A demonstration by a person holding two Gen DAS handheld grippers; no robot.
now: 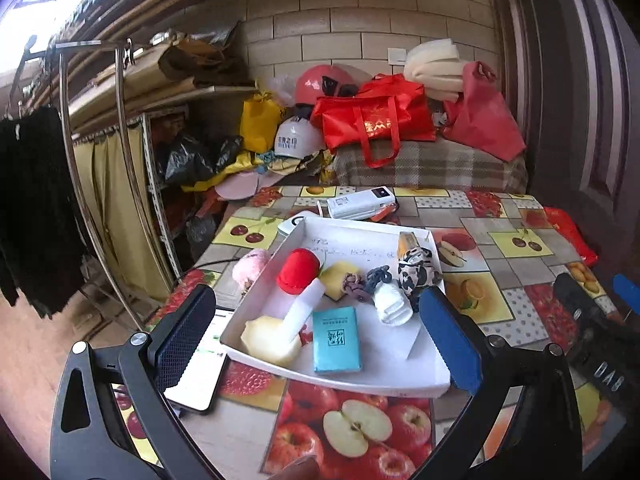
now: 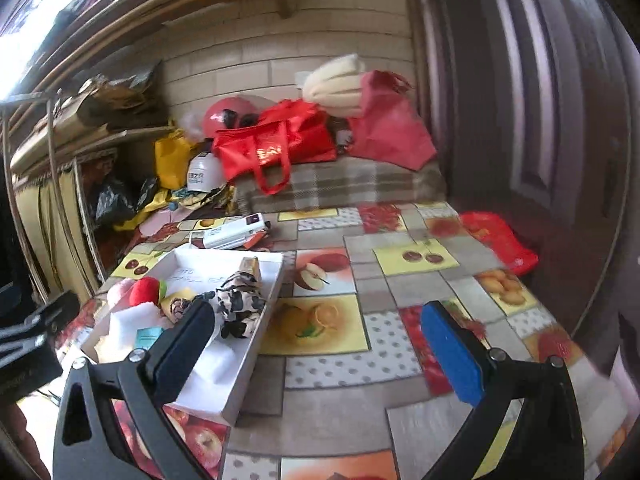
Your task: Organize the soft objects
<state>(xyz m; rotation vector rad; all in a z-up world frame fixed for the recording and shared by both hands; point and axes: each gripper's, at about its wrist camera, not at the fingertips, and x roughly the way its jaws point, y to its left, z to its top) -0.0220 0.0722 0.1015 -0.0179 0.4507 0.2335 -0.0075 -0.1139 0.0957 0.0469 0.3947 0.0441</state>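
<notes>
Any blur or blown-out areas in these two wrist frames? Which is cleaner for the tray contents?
Left wrist view: sharp on the white cardboard tray and teal booklet; window at top left blown out; fisheye bends the brick wall. Right wrist view: motion-smeared, worst toward the fruit-print tablecloth's right edge; same window glare; tray partly hidden by the left finger of the right claw. Left is cleaner.

Glossy fruit-print oilcloth covers the worktop (image 1: 500, 240), the white tray (image 1: 372, 376) looks like matt cardboard, and that pink pom-pom (image 1: 250, 266) is pure fluffy fuzz.

White tray (image 1: 400, 386), red plush (image 1: 298, 271), fruit-patterned tablecloth (image 1: 352, 428)
</notes>
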